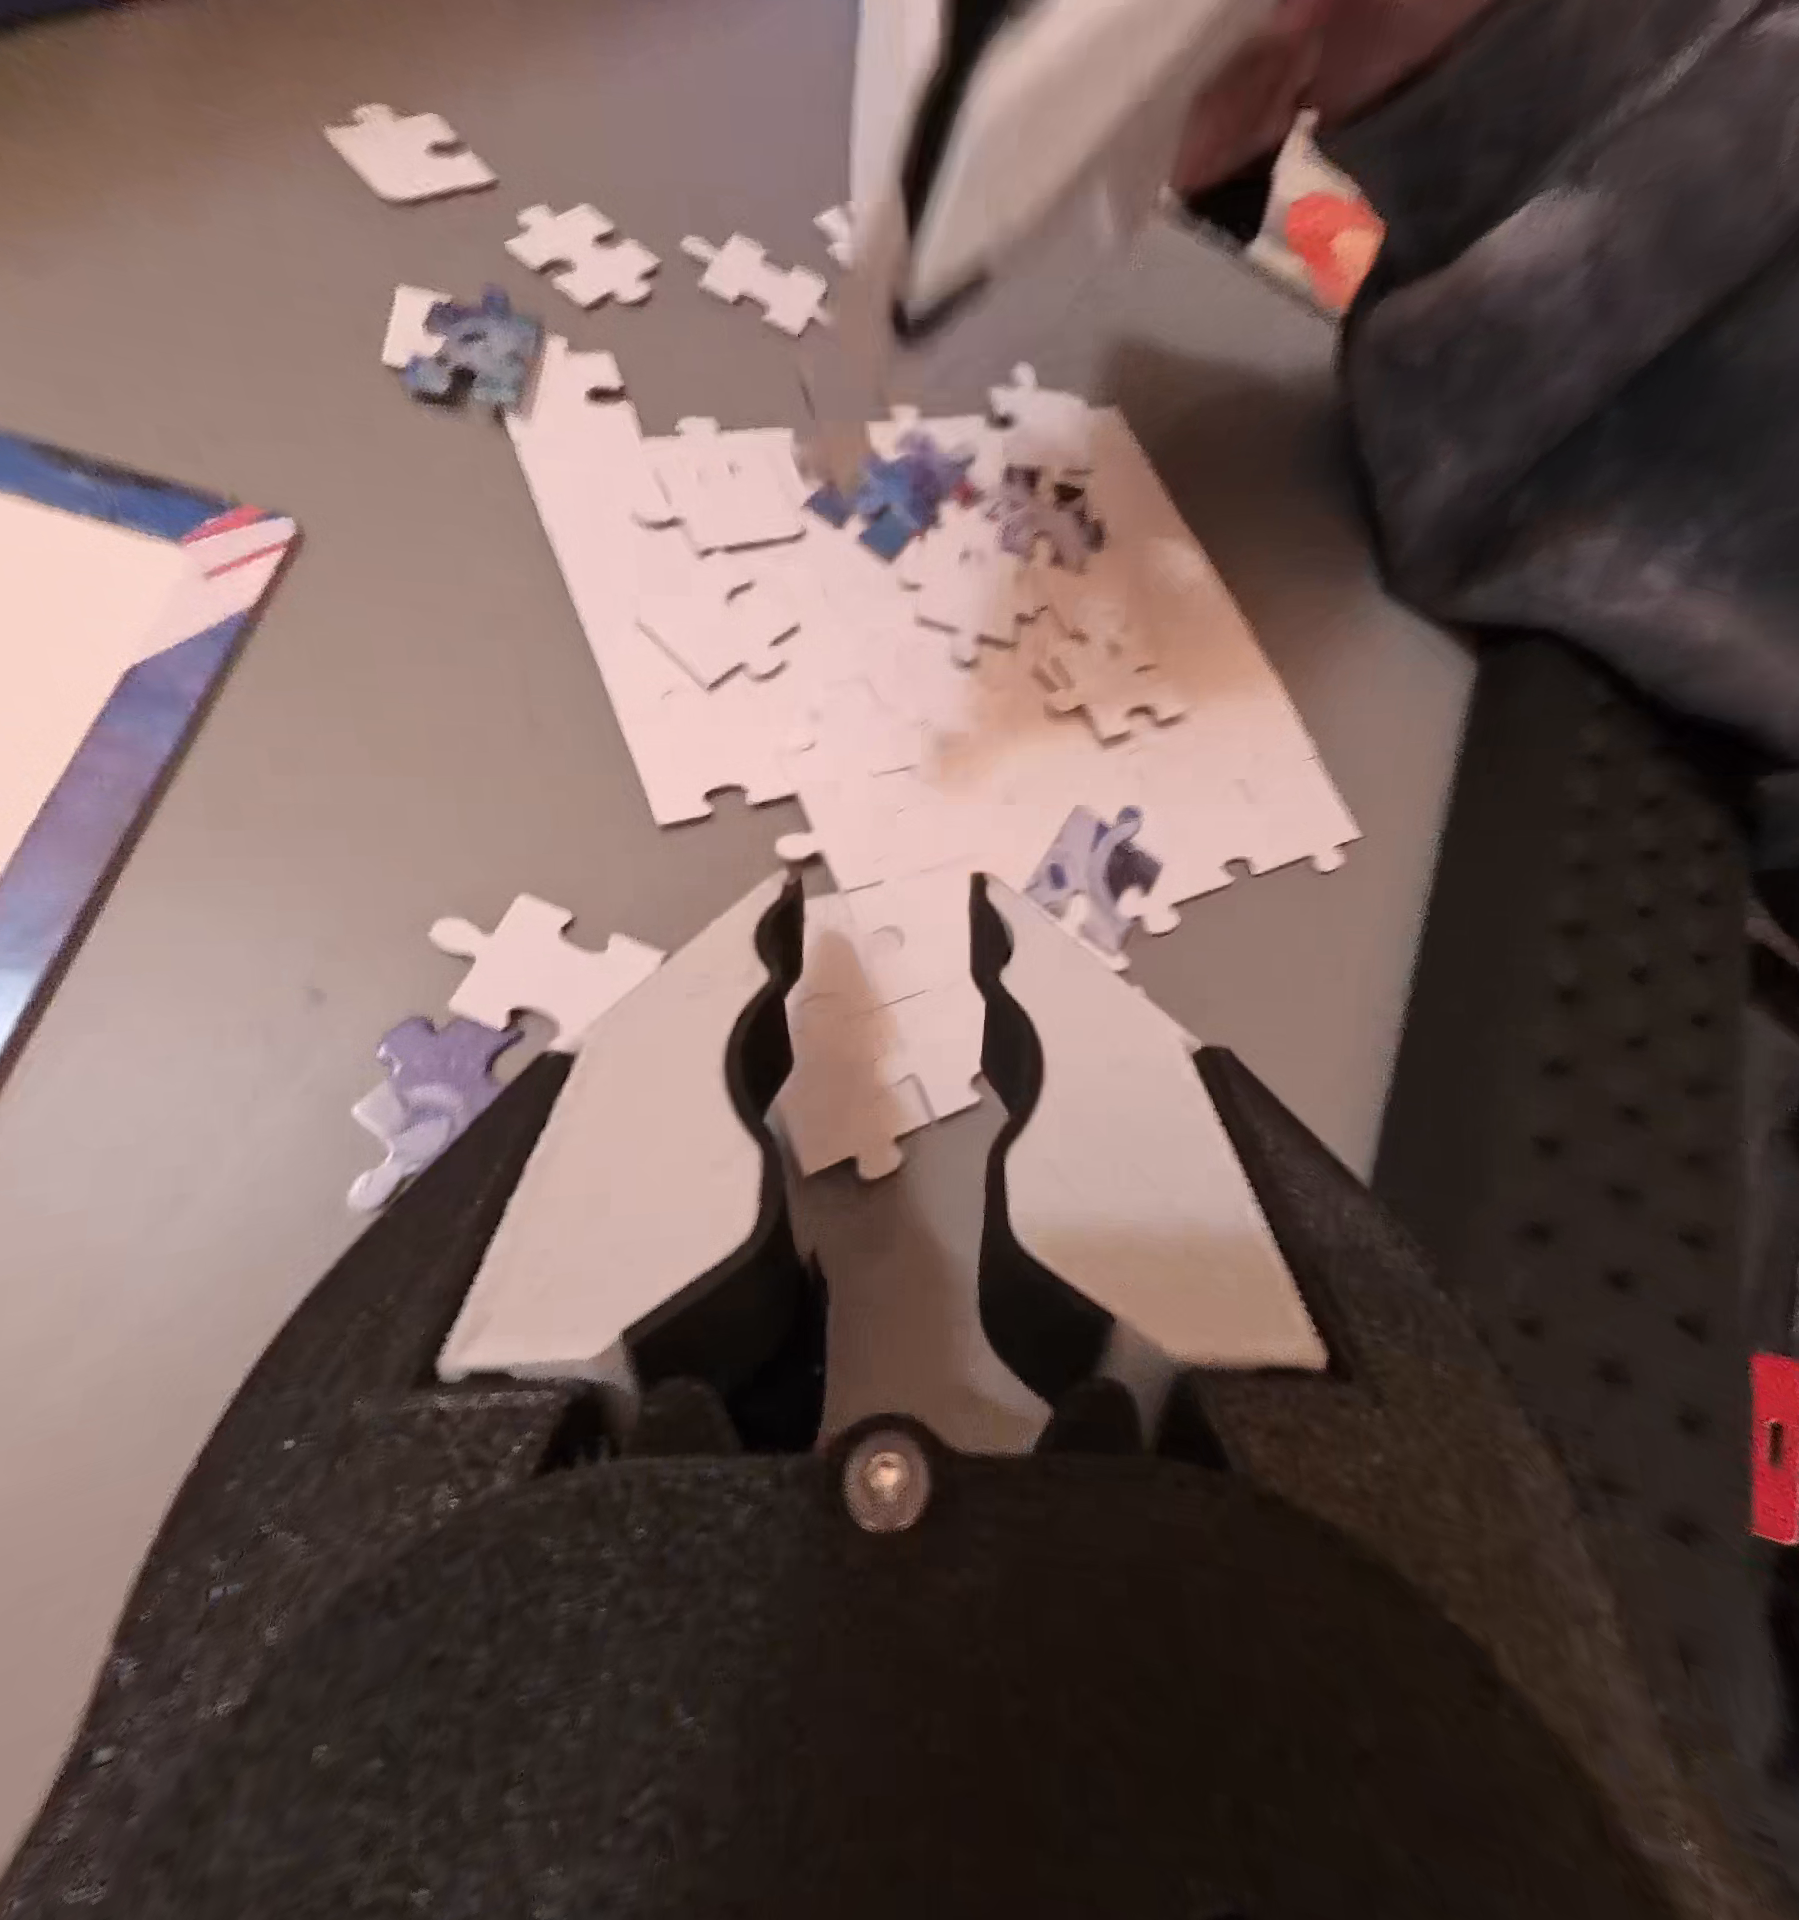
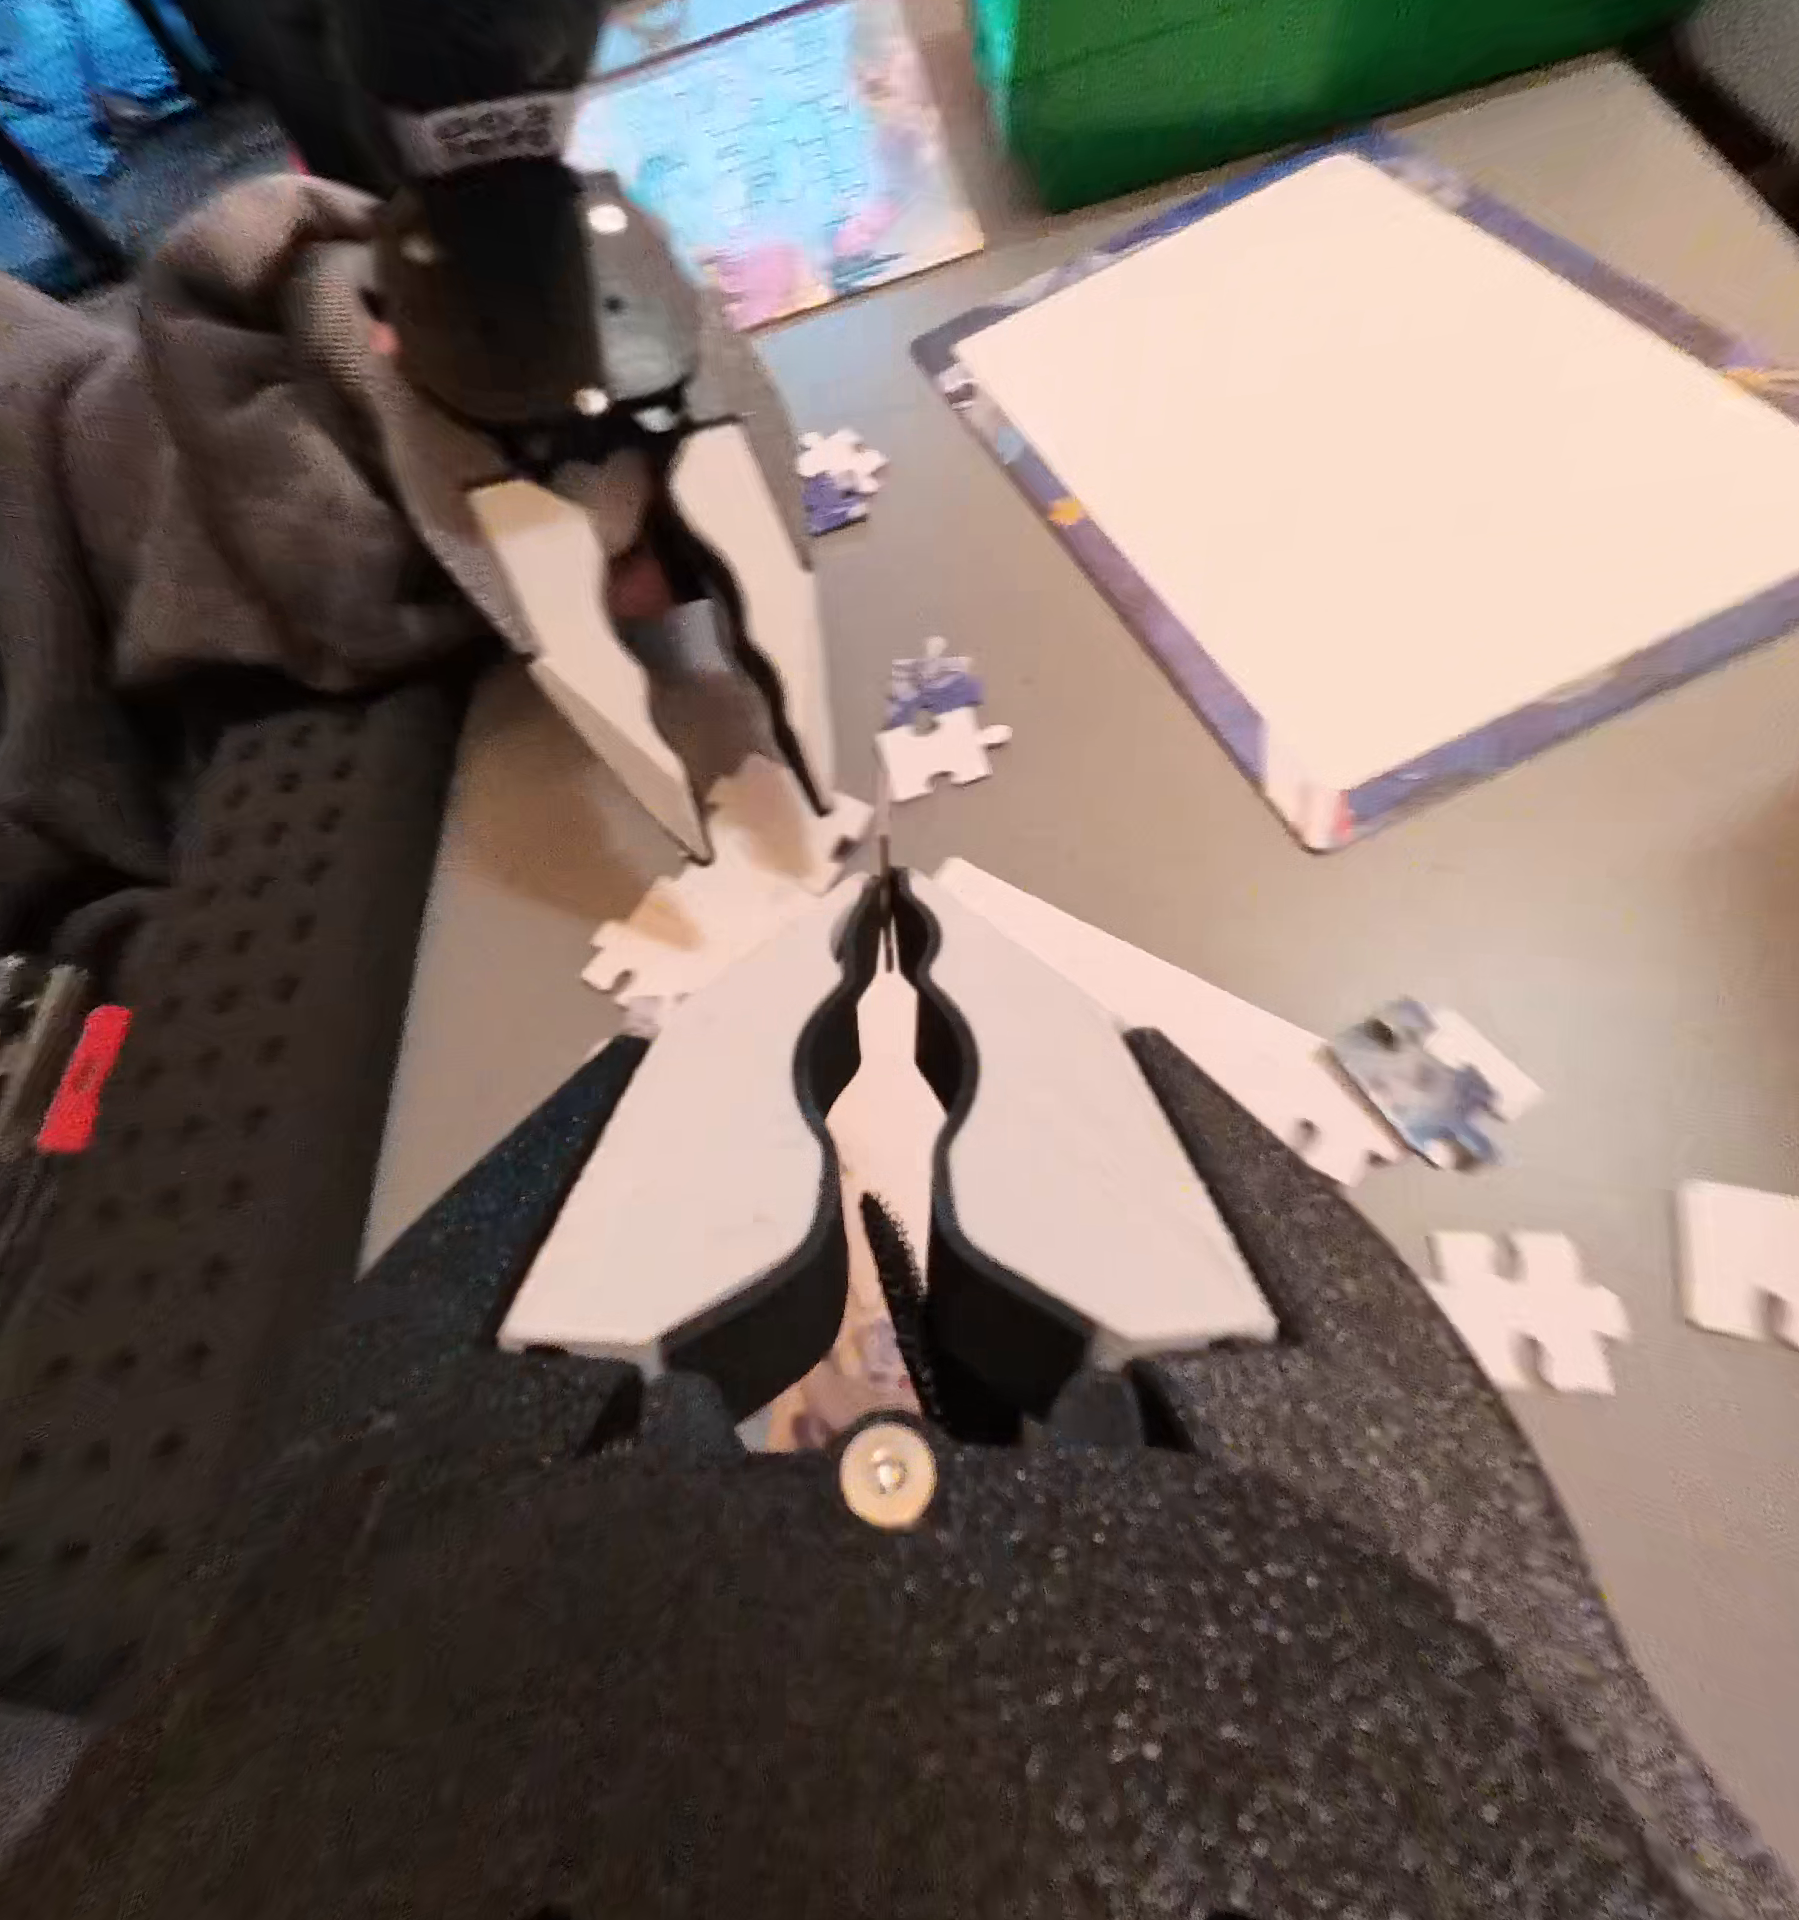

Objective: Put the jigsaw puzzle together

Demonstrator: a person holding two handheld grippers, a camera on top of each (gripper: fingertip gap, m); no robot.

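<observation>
Right wrist view — one puzzle tray [image 2: 1560,769], one green box [image 2: 1290,94].

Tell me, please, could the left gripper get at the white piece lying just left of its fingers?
Probably yes: the left gripper is open and empty, the white piece lies flat on bare table beside it, and nothing stands between them.
</observation>
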